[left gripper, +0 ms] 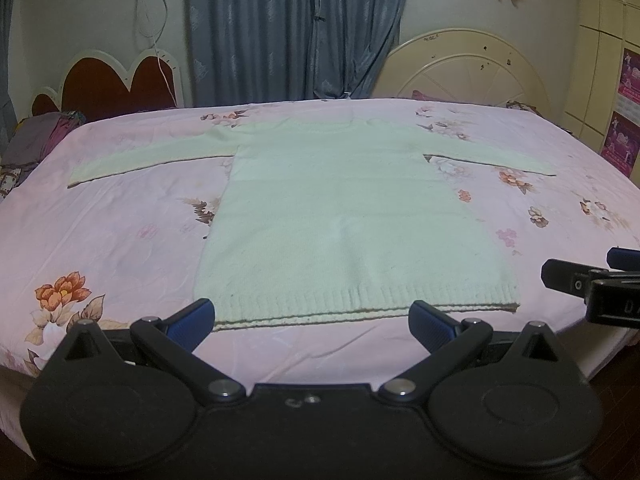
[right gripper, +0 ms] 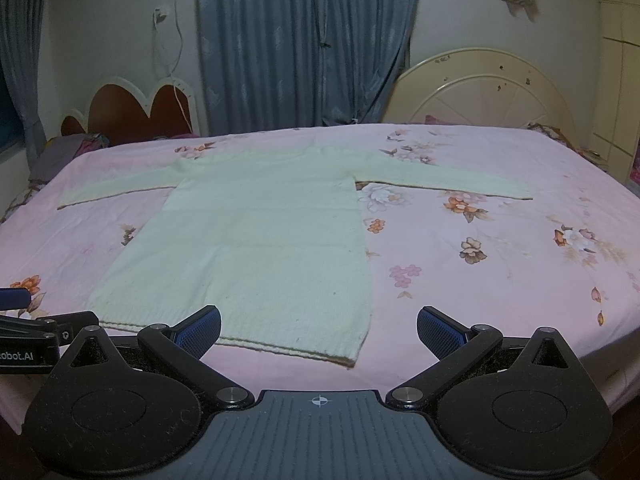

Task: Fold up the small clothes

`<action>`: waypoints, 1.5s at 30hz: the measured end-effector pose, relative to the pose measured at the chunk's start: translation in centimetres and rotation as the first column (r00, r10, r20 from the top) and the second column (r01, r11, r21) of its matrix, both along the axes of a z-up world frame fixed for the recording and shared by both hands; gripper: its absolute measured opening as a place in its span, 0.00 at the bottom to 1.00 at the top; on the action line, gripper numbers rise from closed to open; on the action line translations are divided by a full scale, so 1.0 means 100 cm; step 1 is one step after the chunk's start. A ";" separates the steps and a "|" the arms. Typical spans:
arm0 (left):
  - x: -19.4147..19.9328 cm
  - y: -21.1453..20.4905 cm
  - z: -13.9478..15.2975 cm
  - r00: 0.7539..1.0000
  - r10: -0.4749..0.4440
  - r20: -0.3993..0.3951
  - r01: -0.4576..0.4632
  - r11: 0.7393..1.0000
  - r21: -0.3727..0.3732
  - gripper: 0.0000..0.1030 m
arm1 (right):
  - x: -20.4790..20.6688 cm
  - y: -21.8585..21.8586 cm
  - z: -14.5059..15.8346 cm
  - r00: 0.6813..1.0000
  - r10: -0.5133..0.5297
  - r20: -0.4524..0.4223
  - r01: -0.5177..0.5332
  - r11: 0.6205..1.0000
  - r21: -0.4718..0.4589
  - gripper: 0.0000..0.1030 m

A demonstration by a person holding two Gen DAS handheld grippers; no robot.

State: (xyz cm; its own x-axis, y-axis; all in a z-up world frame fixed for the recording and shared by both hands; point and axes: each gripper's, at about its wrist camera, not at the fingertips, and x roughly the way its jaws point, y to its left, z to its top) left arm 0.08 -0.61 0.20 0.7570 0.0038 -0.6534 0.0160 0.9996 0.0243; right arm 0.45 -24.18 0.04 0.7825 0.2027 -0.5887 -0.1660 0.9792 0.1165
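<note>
A pale knitted sweater (left gripper: 344, 216) (right gripper: 256, 240) lies flat on the pink floral bed sheet (left gripper: 120, 232) (right gripper: 480, 264), both sleeves spread out to the sides and its ribbed hem nearest me. My left gripper (left gripper: 312, 322) hovers open just short of the hem, with nothing between its blue pads. My right gripper (right gripper: 318, 330) is open too, near the hem's right corner. In the left wrist view the right gripper (left gripper: 592, 280) shows at the right edge. In the right wrist view the left gripper (right gripper: 24, 320) shows at the left edge.
Two headboards stand behind the bed: a red heart-shaped one (left gripper: 116, 80) on the left and a cream round one (left gripper: 464, 68) on the right. Blue curtains (left gripper: 296, 28) hang between them. Crumpled clothes (left gripper: 36, 140) lie at the bed's far left.
</note>
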 end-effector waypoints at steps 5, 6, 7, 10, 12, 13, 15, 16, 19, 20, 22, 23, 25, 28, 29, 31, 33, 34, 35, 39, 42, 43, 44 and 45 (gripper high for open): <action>0.000 0.000 0.000 1.000 0.000 0.001 0.000 1.000 0.000 1.00 | 0.000 0.000 0.000 1.000 0.000 0.001 0.000 1.000 0.001 1.00; 0.000 0.000 0.000 1.000 0.000 0.002 0.000 1.000 0.001 1.00 | 0.000 0.000 0.000 1.000 0.001 0.001 -0.001 1.000 0.001 1.00; 0.000 0.000 0.000 1.000 -0.001 0.001 0.001 1.000 0.001 1.00 | 0.000 0.000 0.000 1.000 0.000 0.000 0.000 1.000 0.001 1.00; 0.000 -0.001 0.000 1.000 0.001 0.002 -0.001 1.000 0.002 1.00 | 0.000 -0.001 0.000 1.000 0.001 0.001 -0.001 1.000 0.002 1.00; 0.000 -0.001 0.000 1.000 0.001 0.002 -0.001 1.000 0.002 1.00 | 0.000 -0.001 0.001 1.000 0.002 0.002 -0.002 1.000 0.001 1.00; 0.000 -0.002 0.000 1.000 0.001 0.001 -0.001 1.000 0.003 1.00 | 0.000 -0.001 0.001 1.000 0.002 0.002 -0.002 1.000 0.002 1.00; 0.000 -0.002 0.000 1.000 0.000 0.001 0.000 1.000 0.002 1.00 | 0.000 -0.002 0.001 1.000 0.002 0.002 -0.002 1.000 0.004 1.00; 0.000 -0.002 0.000 1.000 -0.001 0.001 0.001 1.000 0.003 1.00 | 0.000 -0.001 0.001 1.000 0.002 0.001 -0.002 1.000 0.002 1.00; 0.001 -0.003 0.000 1.000 -0.002 0.000 0.002 1.000 0.003 1.00 | 0.000 -0.001 0.001 1.000 0.001 0.001 -0.001 1.000 0.002 1.00; 0.001 -0.003 0.000 1.000 -0.002 0.000 0.002 1.000 0.003 1.00 | 0.001 -0.002 0.002 1.000 0.001 0.001 -0.001 1.000 0.002 1.00; 0.002 -0.003 0.000 1.000 -0.003 0.001 0.003 1.000 0.003 1.00 | 0.000 -0.002 0.001 1.000 0.001 0.002 -0.001 1.000 0.003 1.00; 0.001 -0.003 0.000 1.000 -0.002 0.001 0.002 1.000 0.003 1.00 | 0.001 -0.002 0.001 1.000 0.000 0.002 0.000 1.000 0.003 1.00; 0.004 -0.005 0.001 1.000 -0.007 0.005 0.007 1.000 0.005 1.00 | 0.002 -0.003 0.001 1.000 -0.002 0.003 0.002 1.000 0.003 1.00; 0.012 -0.006 0.005 1.000 -0.015 0.019 0.015 1.000 0.022 1.00 | 0.008 -0.006 0.003 1.000 -0.015 0.004 0.015 1.000 0.006 1.00; 0.015 -0.006 0.007 1.000 -0.018 0.022 0.017 1.000 0.023 1.00 | 0.012 -0.008 0.004 1.000 -0.022 0.007 0.022 1.000 0.008 1.00; 0.024 -0.007 0.009 0.999 -0.021 0.030 0.021 0.999 0.024 1.00 | 0.019 -0.010 0.006 0.999 -0.031 0.012 0.031 0.999 0.008 1.00; 0.036 -0.007 0.010 0.999 -0.027 0.035 0.026 0.999 0.024 1.00 | 0.030 -0.012 0.008 0.999 -0.044 0.019 0.044 0.999 0.006 1.00; 0.041 -0.007 0.011 0.999 -0.030 0.037 0.029 0.999 0.025 1.00 | 0.035 -0.013 0.009 0.998 -0.051 0.022 0.051 0.999 0.007 1.00; 0.048 -0.008 0.011 0.999 -0.033 0.042 0.032 0.999 0.026 1.00 | 0.040 -0.013 0.010 0.998 -0.057 0.023 0.057 0.998 0.008 1.00; 0.073 -0.007 0.011 0.998 -0.041 0.044 0.040 0.999 0.020 1.00 | 0.064 -0.013 0.010 0.997 -0.076 0.022 0.075 0.997 0.003 1.00; 0.094 -0.005 0.009 0.998 -0.048 0.041 0.047 0.999 0.018 1.00 | 0.084 -0.010 0.008 0.996 -0.086 0.018 0.086 0.996 0.001 1.00; 0.101 -0.004 0.008 0.998 -0.050 0.040 0.049 0.999 0.017 1.00 | 0.092 -0.009 0.007 0.996 -0.090 0.015 0.090 0.996 0.002 1.00; 0.110 -0.002 0.007 0.998 -0.053 0.039 0.052 0.998 0.017 1.00 | 0.100 -0.007 0.006 0.996 -0.094 0.013 0.094 0.996 0.003 1.00; 0.116 -0.001 0.005 0.998 -0.055 0.038 0.054 0.998 0.017 1.00 | 0.107 -0.005 0.005 0.995 -0.097 0.013 0.097 0.995 0.002 1.00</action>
State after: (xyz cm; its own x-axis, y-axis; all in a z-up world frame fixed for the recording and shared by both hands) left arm 11.71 -0.69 0.75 0.7812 -0.0284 -0.6237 0.0693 0.9967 0.0414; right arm 11.18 -24.71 0.54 0.8060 0.1261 -0.5783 -0.0714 0.9906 0.1164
